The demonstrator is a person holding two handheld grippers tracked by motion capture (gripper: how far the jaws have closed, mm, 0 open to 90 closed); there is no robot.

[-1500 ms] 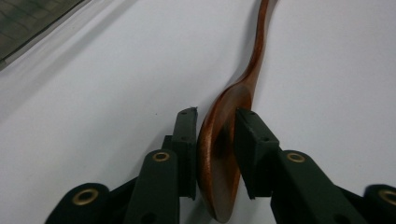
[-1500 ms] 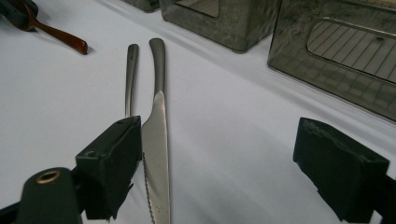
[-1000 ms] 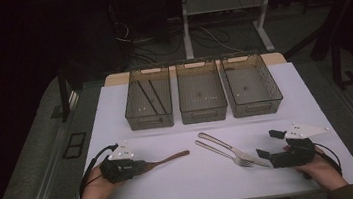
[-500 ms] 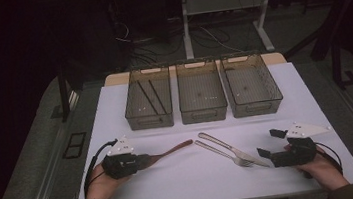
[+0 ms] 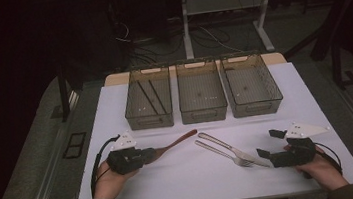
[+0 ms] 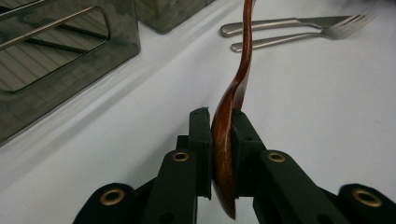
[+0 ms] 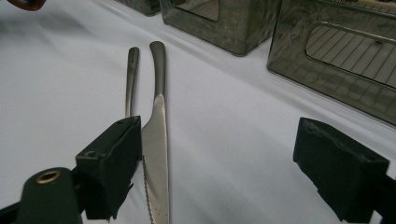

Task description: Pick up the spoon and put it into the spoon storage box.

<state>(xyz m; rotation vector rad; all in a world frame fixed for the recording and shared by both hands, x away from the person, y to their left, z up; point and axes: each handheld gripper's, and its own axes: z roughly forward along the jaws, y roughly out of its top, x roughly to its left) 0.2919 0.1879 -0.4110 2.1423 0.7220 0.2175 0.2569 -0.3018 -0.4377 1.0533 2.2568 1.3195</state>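
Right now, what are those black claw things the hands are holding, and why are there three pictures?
Those are grippers: hand-held tools with two black jaws that pinch like tongs. A person sits at the white table and holds one in each hand.

The big picture comes from a camera up high, looking down. The other two come from small cameras riding on each gripper, looking along its jaws.

The left gripper is pinched shut on the bowl of a wooden spoon, whose handle sticks out ahead. The right gripper is open and holds nothing; one jaw sits right beside a knife.

A fork lies next to the knife. Behind them stand three see-through bins in a row. The left one has thin sticks in it, maybe chopsticks.
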